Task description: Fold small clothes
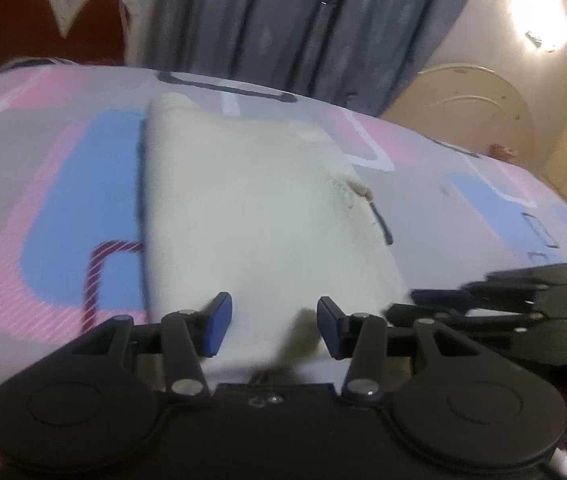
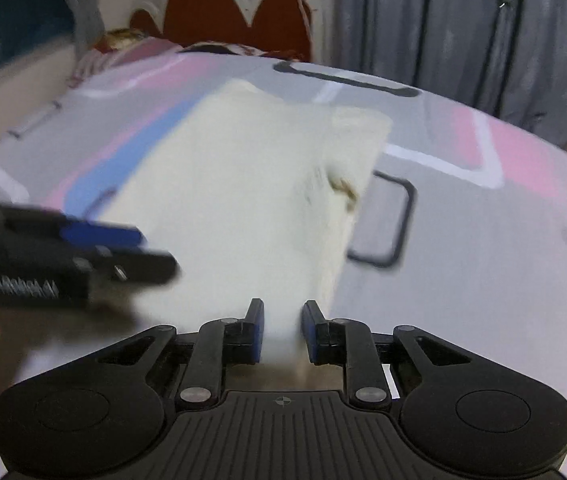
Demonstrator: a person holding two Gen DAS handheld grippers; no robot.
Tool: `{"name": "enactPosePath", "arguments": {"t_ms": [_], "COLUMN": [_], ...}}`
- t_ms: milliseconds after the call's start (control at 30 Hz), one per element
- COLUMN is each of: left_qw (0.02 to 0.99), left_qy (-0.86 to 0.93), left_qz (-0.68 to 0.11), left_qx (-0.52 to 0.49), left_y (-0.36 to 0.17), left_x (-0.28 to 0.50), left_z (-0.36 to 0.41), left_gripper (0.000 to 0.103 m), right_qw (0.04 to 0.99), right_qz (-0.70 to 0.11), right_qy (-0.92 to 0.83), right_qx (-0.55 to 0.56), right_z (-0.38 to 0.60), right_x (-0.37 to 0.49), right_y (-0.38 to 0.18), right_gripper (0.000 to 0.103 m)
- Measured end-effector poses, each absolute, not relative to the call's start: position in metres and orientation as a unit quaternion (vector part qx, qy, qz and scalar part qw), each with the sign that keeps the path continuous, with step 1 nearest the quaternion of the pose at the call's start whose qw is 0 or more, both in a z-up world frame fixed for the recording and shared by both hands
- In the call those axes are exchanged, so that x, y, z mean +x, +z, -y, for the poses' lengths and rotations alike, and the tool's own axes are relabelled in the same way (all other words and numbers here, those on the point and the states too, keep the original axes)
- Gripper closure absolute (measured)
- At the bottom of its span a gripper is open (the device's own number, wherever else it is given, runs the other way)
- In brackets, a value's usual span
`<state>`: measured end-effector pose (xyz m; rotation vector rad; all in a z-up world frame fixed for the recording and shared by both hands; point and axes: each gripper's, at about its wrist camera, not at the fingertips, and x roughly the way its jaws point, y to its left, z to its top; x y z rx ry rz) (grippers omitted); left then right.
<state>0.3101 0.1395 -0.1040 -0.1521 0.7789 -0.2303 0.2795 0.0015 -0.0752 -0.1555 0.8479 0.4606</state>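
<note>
Bedding fills both views: a bed [image 1: 63, 184] under a cover printed in grey, pink and blue blocks with thin dark and white outlines. Behind it hang grey-blue curtains [image 1: 295, 20], and a red headboard [image 2: 239, 12] with a scalloped white frame stands at the head end; a bright wall lamp [image 1: 539, 20] glows to the right in the left wrist view.

On the middle of the cover lies the white garment [image 1: 251, 208], a small, soft, cream-white piece spread flat and running lengthwise away from both cameras. A dark line follows its left side, and near its right side there is a small brownish mark [image 1: 361, 191] with a short dark strip [image 1: 381, 226] just below it. The near end of the cloth reaches to both tools.

The left tongs [image 1: 273, 328] have their blue pads apart, with white cloth showing in the gap; I cannot tell whether the pads touch it. The right tongs [image 2: 282, 332] have their pads nearer together, also with a band of the white cloth between them, and a grip there cannot be confirmed. Each tool shows at the edge of the other's view, blurred, just beside its partner.
</note>
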Motion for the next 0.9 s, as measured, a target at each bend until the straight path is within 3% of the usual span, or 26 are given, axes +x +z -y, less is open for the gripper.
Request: {"name": "enactPosePath", "arguments": {"t_ms": [433,900], "left_qw": [0.922,0.923], "left_qy": [-0.094,-0.073], "left_qz": [-0.372,-0.375], "left_qx": [-0.049,-0.044], "left_y": [-0.114,-0.099], "left_x": [0.308,0.286], "left_z": [-0.132,-0.12], "left_gripper": [0.058,0.058], "right_qw": [0.887,0.885], "right_qz": [-0.414,-0.42], "right_qy": [0.204,0.203], "right_qx": [-0.002,-0.017], "right_z": [0.013,0.01], "right_x": [0.283,0.278], "right_y": [-0.088,-0.08], "right_gripper": [0.081,0.081]}}
